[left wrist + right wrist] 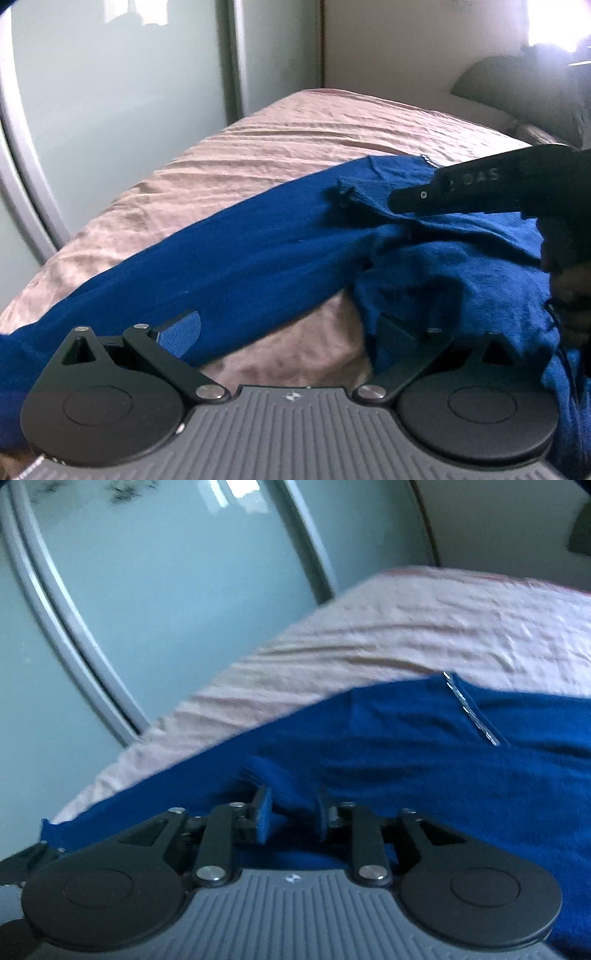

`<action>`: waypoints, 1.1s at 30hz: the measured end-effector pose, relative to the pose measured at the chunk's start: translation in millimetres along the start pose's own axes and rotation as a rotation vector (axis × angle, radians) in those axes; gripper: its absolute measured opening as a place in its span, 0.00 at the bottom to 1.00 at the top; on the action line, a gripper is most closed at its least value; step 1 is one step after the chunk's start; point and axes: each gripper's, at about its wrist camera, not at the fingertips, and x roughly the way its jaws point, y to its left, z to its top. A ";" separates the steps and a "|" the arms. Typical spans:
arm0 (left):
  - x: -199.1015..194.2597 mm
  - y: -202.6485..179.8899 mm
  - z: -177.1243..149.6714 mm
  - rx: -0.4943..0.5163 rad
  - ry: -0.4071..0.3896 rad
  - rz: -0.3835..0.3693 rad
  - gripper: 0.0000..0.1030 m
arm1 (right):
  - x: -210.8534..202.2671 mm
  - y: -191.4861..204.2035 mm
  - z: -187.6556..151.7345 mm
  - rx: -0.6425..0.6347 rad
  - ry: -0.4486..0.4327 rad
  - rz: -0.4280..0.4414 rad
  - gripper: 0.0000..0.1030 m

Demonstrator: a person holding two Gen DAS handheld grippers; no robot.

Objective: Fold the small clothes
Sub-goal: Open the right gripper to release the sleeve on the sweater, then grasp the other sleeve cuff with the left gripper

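Observation:
A blue knit garment (266,254) lies across the pink bed (258,147), one long part stretched to the left and a bunched part at the right. My left gripper (284,332) is open wide just above it, with its fingers over the cloth on both sides. My right gripper (406,201) reaches in from the right over the garment's far bunched part. In the right wrist view the right gripper (291,812) is partly closed around a raised ribbed fold of the blue garment (406,760). I cannot tell whether the pads grip the fold.
The pink sheet (424,627) covers the bed, wrinkled. Pale green wardrobe doors with grey frames (110,110) stand beyond the bed's left edge. A dark pillow (517,88) lies at the far right by the wall.

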 end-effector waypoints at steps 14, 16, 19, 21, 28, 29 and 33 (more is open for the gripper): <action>-21.1 106.2 -25.7 -0.134 0.001 0.214 1.00 | -4.7 60.6 -20.9 -0.174 0.022 0.029 0.52; -27.0 123.4 -28.8 -0.161 -0.010 0.284 1.00 | -9.4 73.1 -22.0 -0.204 0.018 0.056 0.52; -33.1 148.4 -36.3 -0.195 0.004 0.367 1.00 | -13.7 95.8 -23.4 -0.271 0.018 0.086 0.53; -39.6 167.6 -43.2 -0.242 0.015 0.419 1.00 | -12.9 109.5 -24.6 -0.310 0.019 0.091 0.63; -70.4 221.9 -66.3 -0.436 -0.008 0.565 0.98 | -6.8 150.7 -36.1 -0.452 0.049 0.128 0.64; -76.4 227.9 -68.1 -0.474 -0.027 0.600 0.98 | -5.0 156.6 -38.3 -0.478 0.054 0.123 0.64; -97.3 237.2 -64.4 -0.530 -0.104 0.614 0.98 | 5.1 169.1 -42.7 -0.516 0.086 0.123 0.64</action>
